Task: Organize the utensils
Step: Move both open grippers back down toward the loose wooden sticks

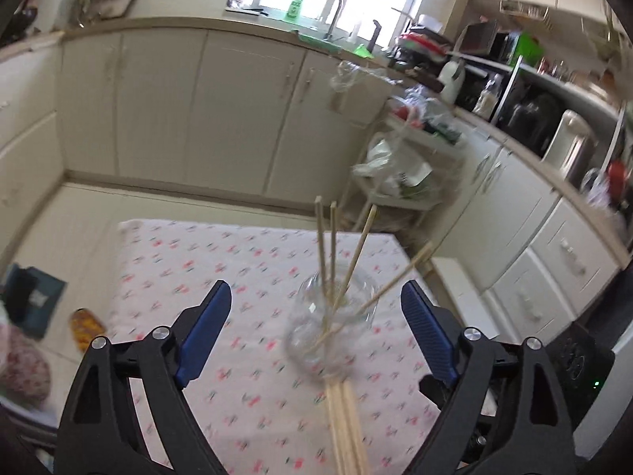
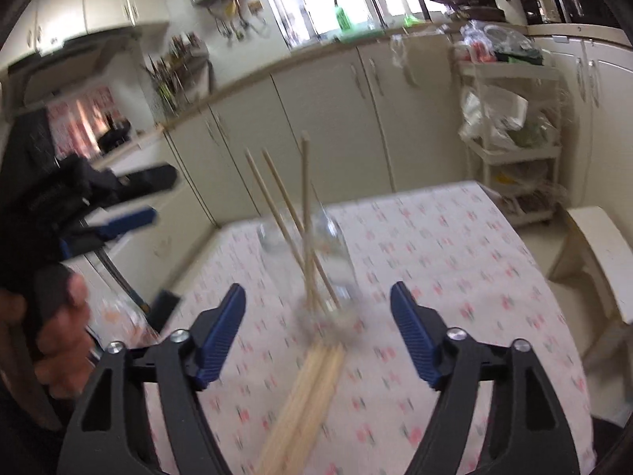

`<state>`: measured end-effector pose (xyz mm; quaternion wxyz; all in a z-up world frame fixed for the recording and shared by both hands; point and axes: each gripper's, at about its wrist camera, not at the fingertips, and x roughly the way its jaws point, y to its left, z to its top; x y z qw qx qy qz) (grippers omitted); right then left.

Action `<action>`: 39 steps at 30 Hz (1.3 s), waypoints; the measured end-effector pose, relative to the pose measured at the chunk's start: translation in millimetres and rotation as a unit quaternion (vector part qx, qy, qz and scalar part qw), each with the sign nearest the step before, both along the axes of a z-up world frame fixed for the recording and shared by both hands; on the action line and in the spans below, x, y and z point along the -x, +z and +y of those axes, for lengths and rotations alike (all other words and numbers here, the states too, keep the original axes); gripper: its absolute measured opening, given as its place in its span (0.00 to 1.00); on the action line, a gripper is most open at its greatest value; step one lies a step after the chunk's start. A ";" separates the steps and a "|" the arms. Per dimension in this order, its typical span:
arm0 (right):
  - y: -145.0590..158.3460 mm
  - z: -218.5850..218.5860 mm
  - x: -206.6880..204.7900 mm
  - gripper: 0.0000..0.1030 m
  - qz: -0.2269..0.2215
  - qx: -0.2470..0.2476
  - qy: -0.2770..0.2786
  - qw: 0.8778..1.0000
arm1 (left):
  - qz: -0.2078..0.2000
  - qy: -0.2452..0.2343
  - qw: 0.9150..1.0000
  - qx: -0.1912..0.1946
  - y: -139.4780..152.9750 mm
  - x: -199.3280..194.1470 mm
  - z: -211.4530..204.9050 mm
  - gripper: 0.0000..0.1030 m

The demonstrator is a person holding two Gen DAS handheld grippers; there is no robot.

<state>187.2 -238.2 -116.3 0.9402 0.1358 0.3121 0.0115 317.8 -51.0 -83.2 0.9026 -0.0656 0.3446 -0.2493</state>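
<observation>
Above the floral tablecloth (image 1: 253, 403), both my grippers (image 1: 316, 308) (image 2: 318, 308) hang empty, jaws apart, chopsticks (image 1: 336, 261) standing in the glass (image 1: 328, 328); withdrawing likely comes next.

Wooden chopsticks (image 1: 334, 233), clear glass jar (image 1: 332, 324)

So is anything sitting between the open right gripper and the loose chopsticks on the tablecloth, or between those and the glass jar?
Nothing visible. The right gripper is open, the loose chopsticks lie on the tablecloth just below its jaws, and their far ends reach the glass jar, which already holds others.
</observation>
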 end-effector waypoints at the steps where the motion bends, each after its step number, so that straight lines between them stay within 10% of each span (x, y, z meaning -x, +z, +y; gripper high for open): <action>1: -4.3 1.6 8.8 0.74 0.016 0.006 -0.001 1.000 | -0.001 0.010 1.000 -0.018 -0.2 15.0 1.4 0.82; 7: -32.9 9.0 52.7 0.74 0.082 0.021 -0.013 0.996 | 0.026 0.063 0.996 -0.055 -10.9 82.5 22.1 0.83; 15: -60.9 30.9 51.2 0.21 0.118 0.023 0.013 0.993 | 0.069 0.123 0.989 -0.044 -27.5 122.6 54.4 0.83; 39: -85.5 16.2 11.3 0.11 0.160 0.097 0.115 0.976 | 0.089 0.065 0.981 -0.158 -108.1 75.8 -33.0 0.83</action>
